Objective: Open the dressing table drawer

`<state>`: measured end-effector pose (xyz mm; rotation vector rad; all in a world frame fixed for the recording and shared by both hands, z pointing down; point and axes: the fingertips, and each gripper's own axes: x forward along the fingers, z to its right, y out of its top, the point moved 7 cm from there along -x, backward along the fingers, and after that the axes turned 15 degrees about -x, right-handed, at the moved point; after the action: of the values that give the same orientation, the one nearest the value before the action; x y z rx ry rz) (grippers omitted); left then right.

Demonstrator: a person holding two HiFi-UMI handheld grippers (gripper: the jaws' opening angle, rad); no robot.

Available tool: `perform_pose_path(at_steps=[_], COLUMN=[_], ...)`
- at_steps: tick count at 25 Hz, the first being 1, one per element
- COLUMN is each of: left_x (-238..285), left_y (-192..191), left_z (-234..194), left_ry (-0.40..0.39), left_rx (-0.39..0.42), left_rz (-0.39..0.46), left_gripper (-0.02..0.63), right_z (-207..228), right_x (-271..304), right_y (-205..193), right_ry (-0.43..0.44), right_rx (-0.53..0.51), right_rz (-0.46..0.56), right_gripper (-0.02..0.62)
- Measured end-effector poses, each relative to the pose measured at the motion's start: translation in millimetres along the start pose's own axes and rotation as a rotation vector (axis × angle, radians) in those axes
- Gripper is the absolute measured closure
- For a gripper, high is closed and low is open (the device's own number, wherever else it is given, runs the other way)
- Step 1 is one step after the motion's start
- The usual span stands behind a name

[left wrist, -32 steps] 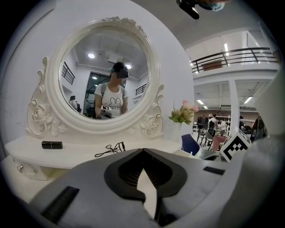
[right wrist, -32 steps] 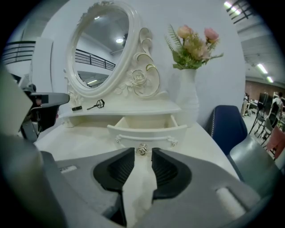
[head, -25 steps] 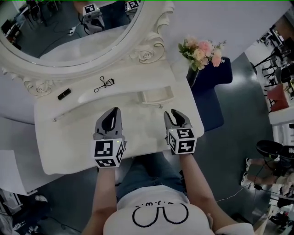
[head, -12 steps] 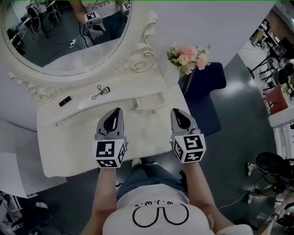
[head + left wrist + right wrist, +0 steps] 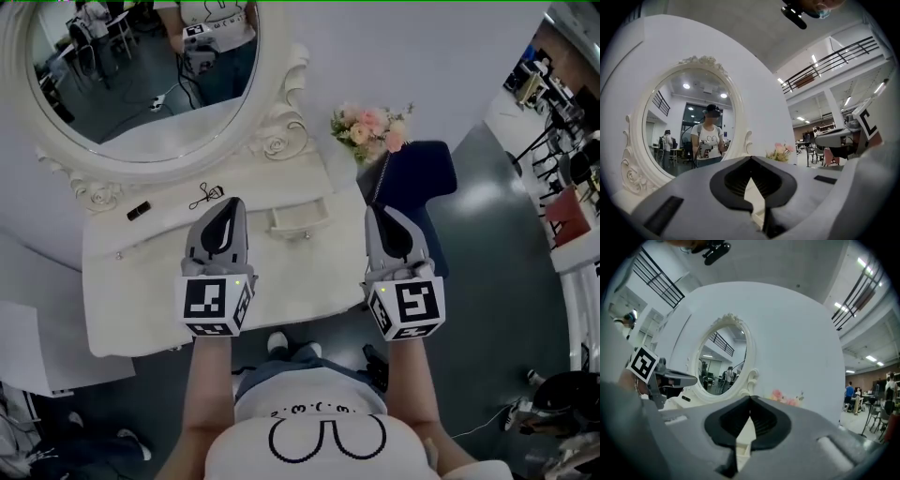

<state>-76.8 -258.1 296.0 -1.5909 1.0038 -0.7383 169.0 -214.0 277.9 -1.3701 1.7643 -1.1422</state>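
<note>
Nearest, the person [image 5: 323,436] in a white printed T-shirt holds both arms forward, one gripper in each hand. The left gripper [image 5: 231,203] hangs over the near middle of the white dressing table [image 5: 141,300]. Its jaws are pressed together at the tips with nothing between them. The right gripper [image 5: 381,212] is level with it, over the table's right edge. Its jaws are closed tip to tip and also empty. Neither gripper touches the table.

Just beyond and between the two grippers, the small drawer [image 5: 300,217] stands pulled out from the raised back part of the tabletop, its tray open to view. To the left of the drawer lie an eyelash curler [image 5: 208,196] and, further left, a small black object [image 5: 139,211].

To the right of the table stands a dark blue seat [image 5: 417,183]. A bunch of pink and cream flowers [image 5: 368,127] sits at the table's far right corner. Farthest back rises the oval mirror [image 5: 141,75] in its carved white frame.
</note>
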Motion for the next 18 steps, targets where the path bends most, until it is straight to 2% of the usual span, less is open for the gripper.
perform_pose_path(at_steps=[6,18], left_x=[-2,0], left_y=[25,34], left_z=[8,8], left_ry=[-0.008,-0.022], left_rx=[0.030,0.049], left_rz=[0.066,0.095], left_gripper=[0.607,0.607], right_z=[10,9], right_x=[-4,-1], right_y=[22,33], right_ry=[-0.016,-0.017], right_rx=[-0.036,-0.083], right_rz=[0.064,0.074], right_gripper=[0.594,0.594])
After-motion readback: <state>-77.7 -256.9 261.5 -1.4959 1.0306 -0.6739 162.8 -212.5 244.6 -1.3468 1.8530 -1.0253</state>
